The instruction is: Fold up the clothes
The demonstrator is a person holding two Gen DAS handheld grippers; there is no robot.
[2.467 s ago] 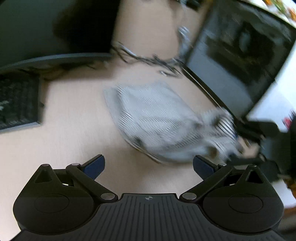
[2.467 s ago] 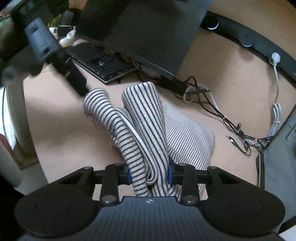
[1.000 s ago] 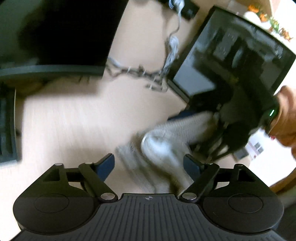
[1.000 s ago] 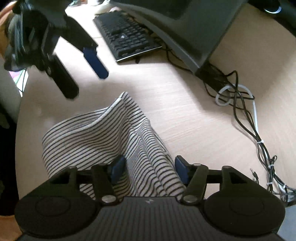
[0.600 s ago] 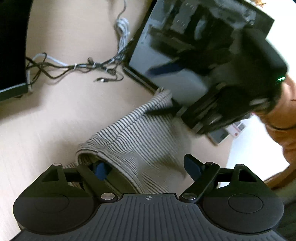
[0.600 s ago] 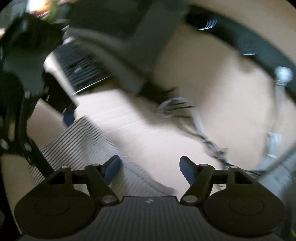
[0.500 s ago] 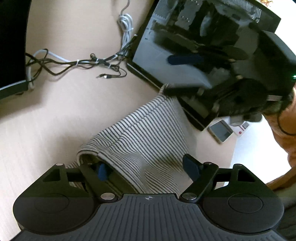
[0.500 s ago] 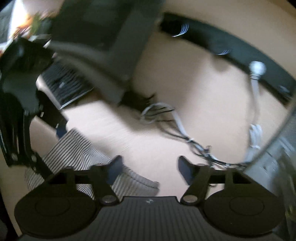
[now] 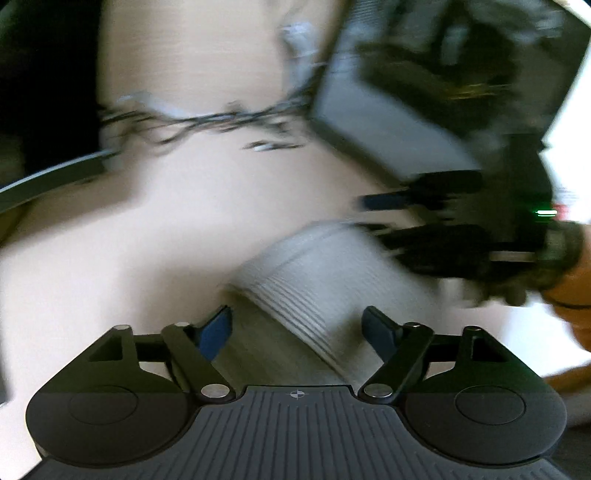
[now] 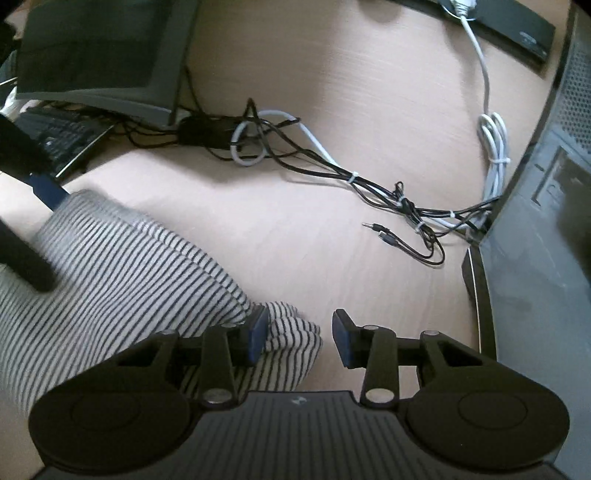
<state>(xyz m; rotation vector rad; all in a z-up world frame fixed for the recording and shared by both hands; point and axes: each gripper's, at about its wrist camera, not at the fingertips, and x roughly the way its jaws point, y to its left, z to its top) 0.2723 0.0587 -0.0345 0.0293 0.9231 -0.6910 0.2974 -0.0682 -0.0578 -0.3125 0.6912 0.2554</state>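
A black-and-white striped garment (image 10: 122,266) lies bunched on the wooden desk (image 10: 295,229). My right gripper (image 10: 298,336) is at its near corner. The jaws are closing: the left pad touches the cloth, the right pad stands apart from it. In the blurred left wrist view my left gripper (image 9: 295,332) is wide open over a fold of the garment (image 9: 314,280), which lies between the pads. The right gripper (image 9: 369,216) reaches in from the right at the garment's far edge. In the right wrist view the left gripper (image 10: 48,240) straddles the garment's far end.
A dark monitor (image 10: 99,55) and keyboard (image 10: 62,140) stand at the back left. Tangled cables (image 10: 332,166) cross the desk to a computer case (image 10: 535,240) on the right. A black power strip (image 10: 517,26) lies at the far edge. A person's hand (image 9: 569,295) holds the right gripper.
The right gripper let go of the bunched cloth, swung away, then came back to the garment's corner with narrower jaws. The left gripper moved in over the garment's fold.
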